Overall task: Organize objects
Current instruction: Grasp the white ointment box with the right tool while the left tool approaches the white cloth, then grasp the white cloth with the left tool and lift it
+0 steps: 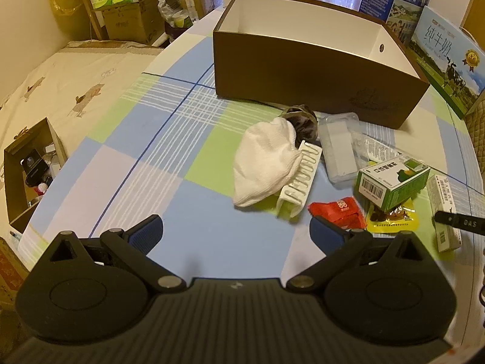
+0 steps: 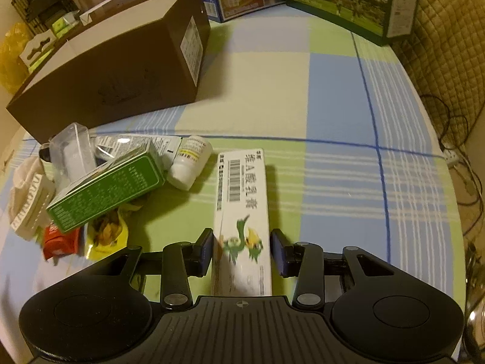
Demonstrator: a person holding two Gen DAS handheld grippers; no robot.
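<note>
Where tool [image 2: 241,250] gapes, ointment box [image 2: 242,212] between.

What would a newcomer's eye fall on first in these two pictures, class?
Probably the big open brown box, empty as far as its inside shows, at the far side of the checked tablecloth. Next, the jumble before it: a white cloth, a green carton and a red packet. Last, the long white carton lying between the right gripper fingers.
</note>
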